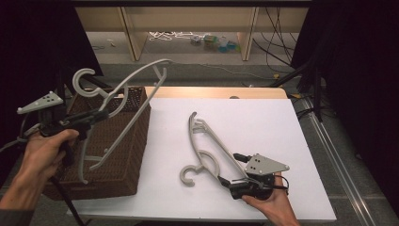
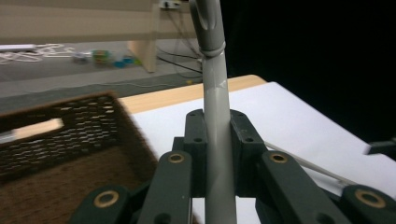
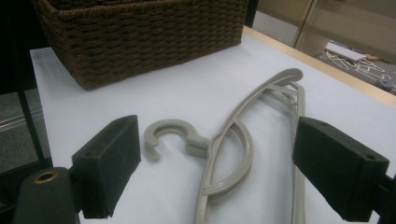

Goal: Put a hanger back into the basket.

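grey plastic hanger (image 1: 123, 100) sits clamped in your left gripper (image 1: 101, 114), jaws pinched on its bar, lifted in the air over the brown woven wicker basket (image 1: 123, 155) at the table's left edge. your right gripper (image 1: 225, 179) rests low on the white table top (image 1: 263, 127), jaws spread wide and gripping nothing, with a second grey plastic hanger (image 1: 209, 146) lying flat between and just ahead of them.

one grey plastic hanger (image 1: 123, 101) tilted, aloft over the wicker basket (image 1: 120, 160); another grey hanger (image 1: 207, 146) flat on the white tabletop (image 1: 263, 127)
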